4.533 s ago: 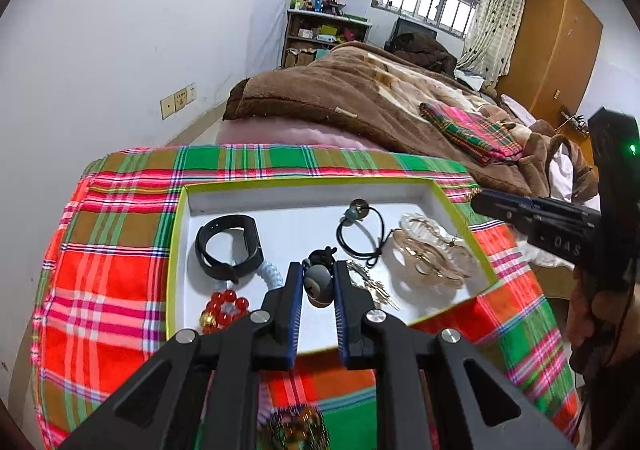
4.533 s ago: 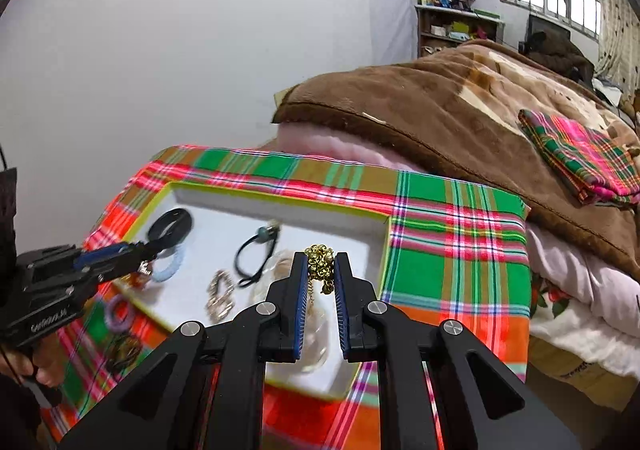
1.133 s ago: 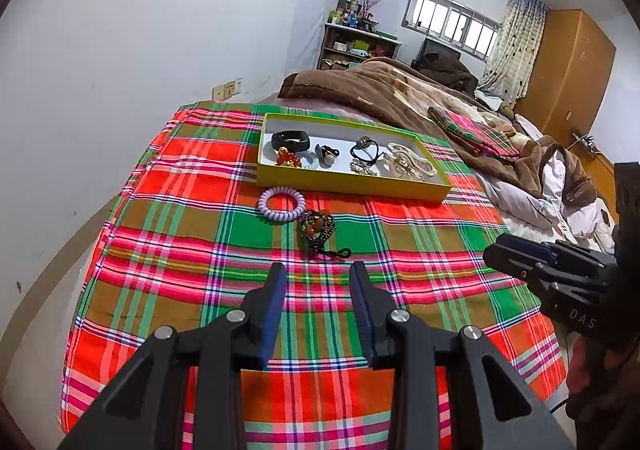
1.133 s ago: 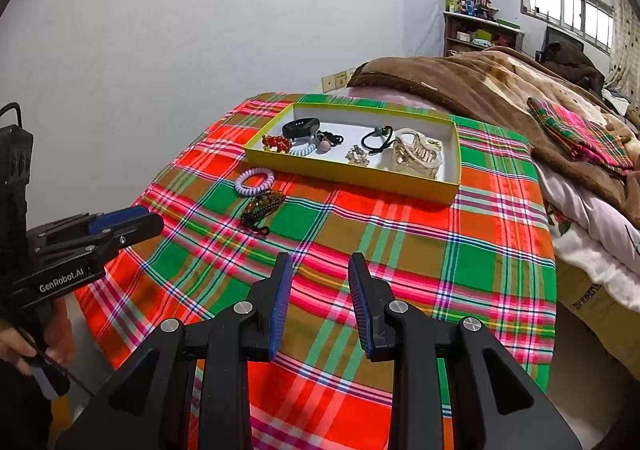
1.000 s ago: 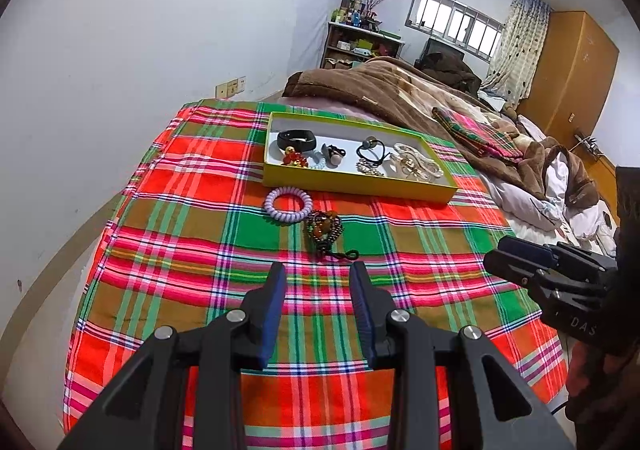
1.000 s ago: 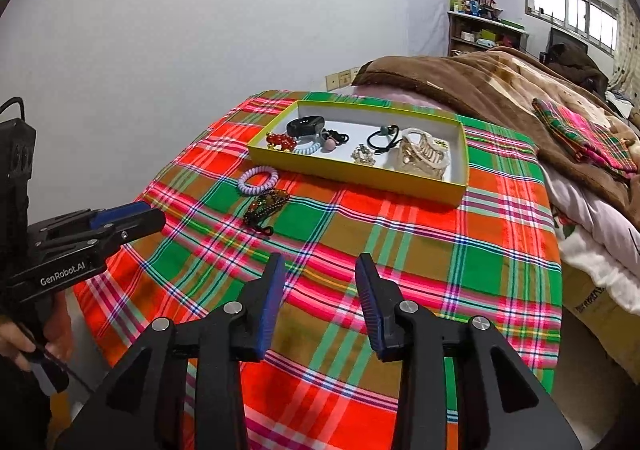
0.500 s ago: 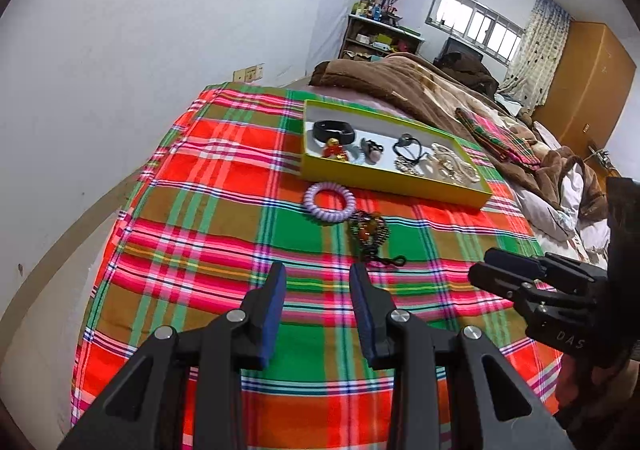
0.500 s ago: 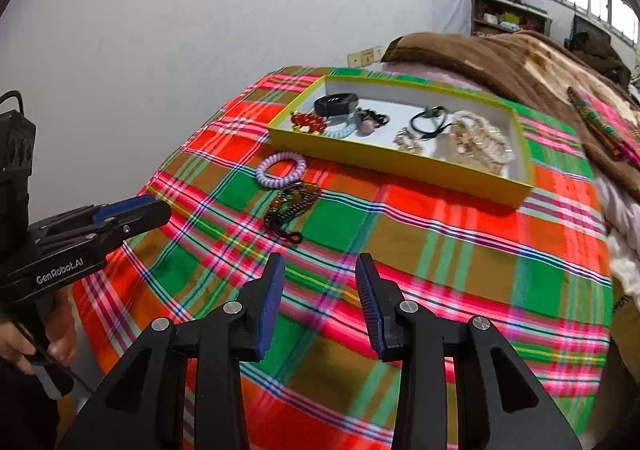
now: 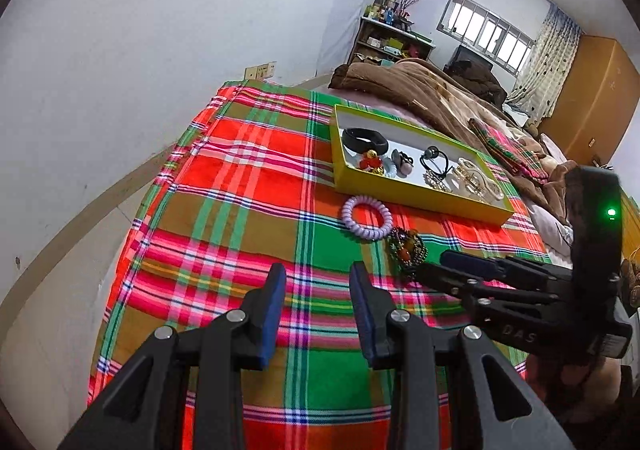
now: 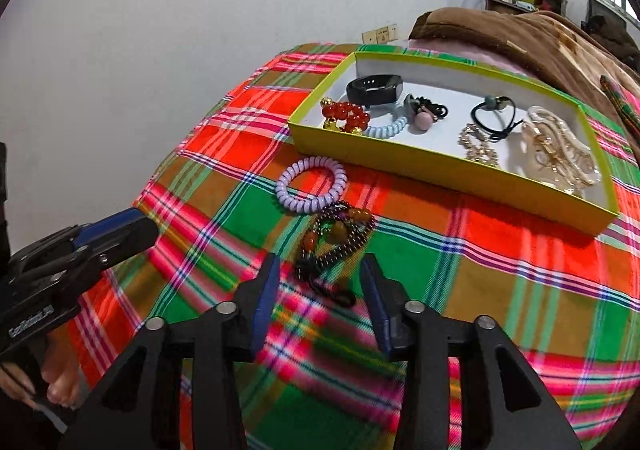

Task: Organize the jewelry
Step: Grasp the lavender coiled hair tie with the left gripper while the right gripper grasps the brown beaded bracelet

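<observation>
Beside yellow tray (image 10: 440, 166), lilac coil (image 10: 311, 184), beaded bracelet (image 10: 336, 238)

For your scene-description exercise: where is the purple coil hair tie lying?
In the right wrist view, the purple coil hair tie lies on the plaid cloth, between the yellow tray and the dark beaded bracelet.

On the cloth (image 10: 500, 250), the coil band (image 10: 312, 184) lies between the tray (image 10: 452, 166) and the bead string (image 10: 336, 238)

A yellow-green tray (image 10: 440, 166) sits on red-green plaid cloth (image 10: 500, 290), beside a lilac spiral band (image 10: 310, 184).
</observation>
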`<state>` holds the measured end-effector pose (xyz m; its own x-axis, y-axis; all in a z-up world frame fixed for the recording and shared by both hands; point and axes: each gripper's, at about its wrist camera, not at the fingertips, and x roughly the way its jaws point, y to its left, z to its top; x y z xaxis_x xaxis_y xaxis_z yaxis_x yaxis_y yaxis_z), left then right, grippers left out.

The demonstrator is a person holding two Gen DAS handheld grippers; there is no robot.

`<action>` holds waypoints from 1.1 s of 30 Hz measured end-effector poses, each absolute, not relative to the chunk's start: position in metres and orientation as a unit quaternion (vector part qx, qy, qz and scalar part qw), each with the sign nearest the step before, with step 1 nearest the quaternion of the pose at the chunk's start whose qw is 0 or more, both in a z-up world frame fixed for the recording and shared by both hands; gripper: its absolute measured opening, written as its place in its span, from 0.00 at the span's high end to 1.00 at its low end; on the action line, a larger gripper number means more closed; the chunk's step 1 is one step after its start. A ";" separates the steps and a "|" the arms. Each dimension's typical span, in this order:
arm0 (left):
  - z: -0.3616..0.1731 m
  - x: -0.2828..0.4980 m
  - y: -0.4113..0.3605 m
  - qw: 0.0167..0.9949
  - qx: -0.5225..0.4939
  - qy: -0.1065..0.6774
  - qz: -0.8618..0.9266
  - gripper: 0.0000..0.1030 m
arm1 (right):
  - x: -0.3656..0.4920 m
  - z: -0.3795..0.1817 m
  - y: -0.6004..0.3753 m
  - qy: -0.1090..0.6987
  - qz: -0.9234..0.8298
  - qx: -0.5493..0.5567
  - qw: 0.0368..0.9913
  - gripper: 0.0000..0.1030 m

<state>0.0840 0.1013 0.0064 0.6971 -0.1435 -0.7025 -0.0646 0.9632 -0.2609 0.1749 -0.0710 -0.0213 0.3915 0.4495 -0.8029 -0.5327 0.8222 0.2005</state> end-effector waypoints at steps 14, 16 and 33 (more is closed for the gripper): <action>0.003 0.098 0.113 0.910 -0.143 0.387 -0.025 0.67 | 0.189 -0.029 -0.069 0.467 0.259 -0.055 0.844 0.73; 0.002 0.101 0.112 0.909 -0.144 0.389 -0.027 0.67 | 0.190 -0.029 -0.070 0.466 0.260 -0.059 0.844 0.79; -0.019 0.157 0.078 0.888 -0.145 0.435 -0.046 0.67 | 0.184 -0.016 -0.116 0.445 0.255 -0.051 0.857 0.89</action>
<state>0.1570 0.0781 -0.0193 0.6178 -0.2083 -0.7582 -0.0436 0.9537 -0.2975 0.1842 -0.1162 -0.0163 0.4746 0.3917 -0.7882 -0.4817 0.8651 0.1398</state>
